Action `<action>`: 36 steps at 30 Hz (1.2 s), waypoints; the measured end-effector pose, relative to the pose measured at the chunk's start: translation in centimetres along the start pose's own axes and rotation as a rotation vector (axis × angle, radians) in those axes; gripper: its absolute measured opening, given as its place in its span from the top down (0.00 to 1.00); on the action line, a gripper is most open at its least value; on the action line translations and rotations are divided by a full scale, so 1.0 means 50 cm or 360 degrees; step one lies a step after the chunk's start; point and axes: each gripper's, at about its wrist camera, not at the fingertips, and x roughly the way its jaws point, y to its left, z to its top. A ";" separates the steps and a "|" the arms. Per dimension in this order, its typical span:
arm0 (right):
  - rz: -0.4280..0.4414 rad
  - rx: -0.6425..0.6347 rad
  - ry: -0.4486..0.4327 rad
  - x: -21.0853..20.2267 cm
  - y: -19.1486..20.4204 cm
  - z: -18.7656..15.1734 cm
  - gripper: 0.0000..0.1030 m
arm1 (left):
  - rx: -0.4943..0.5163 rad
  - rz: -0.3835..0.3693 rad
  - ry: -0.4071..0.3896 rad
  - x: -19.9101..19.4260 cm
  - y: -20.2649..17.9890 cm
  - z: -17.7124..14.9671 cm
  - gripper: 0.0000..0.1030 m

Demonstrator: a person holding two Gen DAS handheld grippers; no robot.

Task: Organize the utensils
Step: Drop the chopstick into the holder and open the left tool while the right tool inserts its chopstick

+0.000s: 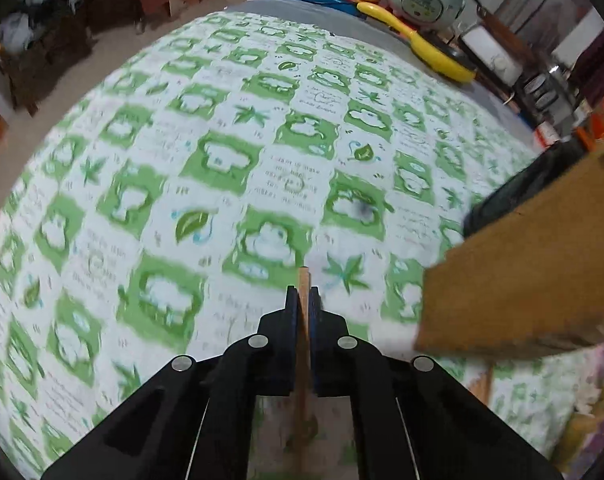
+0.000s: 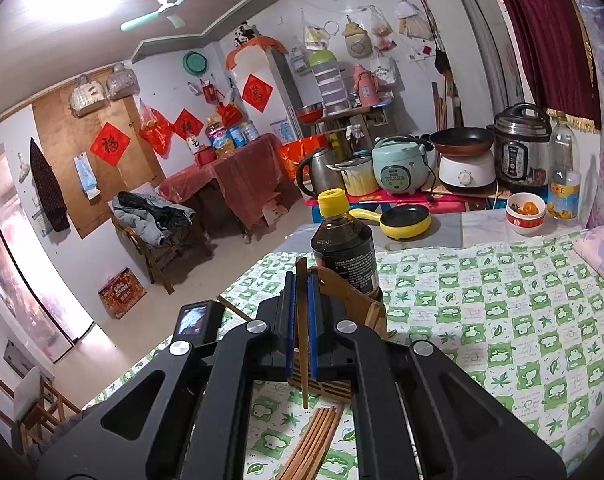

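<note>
My left tool (image 1: 303,290) is clamped on a single thin wooden chopstick (image 1: 303,280), which runs lengthwise between the blue pads, its tip poking out just past the fingertips. It points steeply down at the green-and-white checked leaf-print cloth (image 1: 222,168) on the counter. That view is blurred.

My right tool (image 2: 302,276) is closed on a second wooden chopstick (image 2: 301,268). This one stands nearly upright between the pads, with both ends showing above and below the tool.

Just beyond the right tool stands a slatted wooden utensil holder (image 2: 343,294), partly hidden by the tool. A dark sauce bottle with a yellow cap (image 2: 343,252) stands behind the holder; whether they touch I cannot tell. In the left view the holder's brown wall (image 1: 521,280) fills the right side.

A loose bundle of wooden chopsticks (image 2: 313,436) lies flat on the cloth in the near ground, under the right tool.

Far edge of the counter: a yellow frying pan with a dark inside (image 2: 405,220), and a red-and-white bowl holding something orange (image 2: 525,212) to the right. Beyond them stands a pale green rice cooker (image 2: 399,166).
</note>
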 end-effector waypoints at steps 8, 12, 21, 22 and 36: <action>0.0016 -0.0025 -0.0010 -0.009 0.016 -0.002 0.94 | 0.0127 -0.0208 -0.0191 -0.175 -0.024 -0.065 0.95; 0.0023 -0.0031 -0.0034 -0.023 0.024 -0.001 0.94 | 0.0249 -0.0312 -0.0356 -0.290 -0.081 -0.093 0.95; 0.0007 -0.0016 -0.0112 -0.056 0.015 0.006 0.94 | 0.0432 -0.0396 -0.0821 -0.501 -0.230 -0.088 0.95; 0.0003 -0.0012 -0.0116 -0.057 0.013 0.008 0.94 | 0.0445 -0.0387 -0.0852 -0.512 -0.242 -0.081 0.95; -0.0056 0.0065 -0.0122 -0.040 -0.025 0.012 0.94 | 0.0496 -0.0149 -0.0981 -0.445 -0.301 -0.029 0.95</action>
